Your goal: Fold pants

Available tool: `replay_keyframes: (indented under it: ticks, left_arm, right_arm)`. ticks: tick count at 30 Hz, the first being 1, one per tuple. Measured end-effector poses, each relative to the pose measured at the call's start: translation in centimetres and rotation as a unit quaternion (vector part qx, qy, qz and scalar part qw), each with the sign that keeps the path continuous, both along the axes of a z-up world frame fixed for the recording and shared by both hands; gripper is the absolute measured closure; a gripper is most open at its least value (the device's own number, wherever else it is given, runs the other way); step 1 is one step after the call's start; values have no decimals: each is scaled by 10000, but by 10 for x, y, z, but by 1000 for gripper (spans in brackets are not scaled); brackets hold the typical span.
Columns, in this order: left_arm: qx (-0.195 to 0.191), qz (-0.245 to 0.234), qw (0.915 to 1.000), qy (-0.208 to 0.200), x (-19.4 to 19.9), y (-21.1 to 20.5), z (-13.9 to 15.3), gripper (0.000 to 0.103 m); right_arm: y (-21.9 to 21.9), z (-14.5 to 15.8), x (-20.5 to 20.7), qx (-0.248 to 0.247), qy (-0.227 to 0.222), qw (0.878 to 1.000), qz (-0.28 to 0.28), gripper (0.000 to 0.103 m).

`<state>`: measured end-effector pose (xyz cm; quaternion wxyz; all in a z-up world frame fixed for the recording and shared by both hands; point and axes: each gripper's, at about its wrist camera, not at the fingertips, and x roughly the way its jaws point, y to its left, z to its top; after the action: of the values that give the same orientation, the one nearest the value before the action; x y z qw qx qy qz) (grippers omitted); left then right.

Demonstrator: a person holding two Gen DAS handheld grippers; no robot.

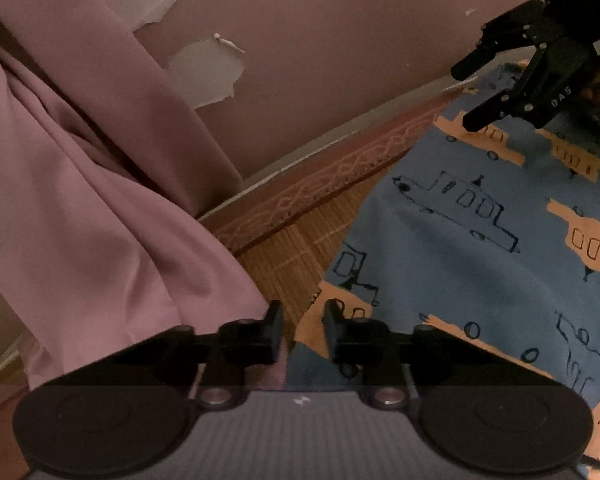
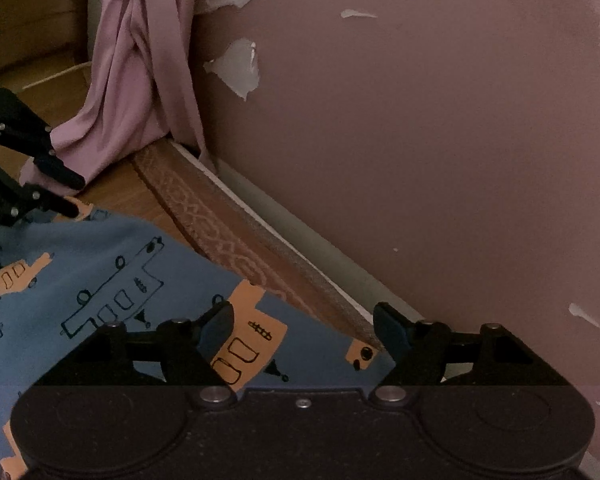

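Pants (image 1: 480, 264), blue cotton w/ orange and black-outline boat/vehicle prints, are spread flat on a brown woven floor mat (image 1: 296, 256), right up near the patterned brown mat border (image 1: 328, 176) that runs along the mauve wall w/ peeling paint (image 1: 320, 60).

Left gripper (image 1: 303, 332) sits low at the pants' edge, jaws only a narrow gap apart, nothing between them afaict. One finger is over the orange patch at the fabric edge, the other over bare mat next to the pink satin curtain (image 1: 100, 200) that hangs down and pools on the floor.

Right gripper (image 2: 304, 328) has jaws spread wide, hovering over the pants' corner by the border strip, not pinching anything. Can't tell if the fingertips actually touch the cloth.

Each gripper shows up in the other's cam: the two are at opposite ends of the same edge, well apart.
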<state>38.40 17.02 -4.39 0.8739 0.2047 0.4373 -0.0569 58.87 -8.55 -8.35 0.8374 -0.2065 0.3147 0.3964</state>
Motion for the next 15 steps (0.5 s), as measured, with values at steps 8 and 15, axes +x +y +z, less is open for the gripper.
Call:
replay_keyframes:
  ticks: [8, 15]
  left_arm:
    - [204, 82, 9998, 3, -12, -13, 1, 103]
    - [699, 390, 9957, -458, -24, -26, 11, 103]
  right_arm:
    - [4, -1, 7, -6, 376, 9993, 10, 55]
    - [5, 2, -4, 0, 418, 9990, -150, 101]
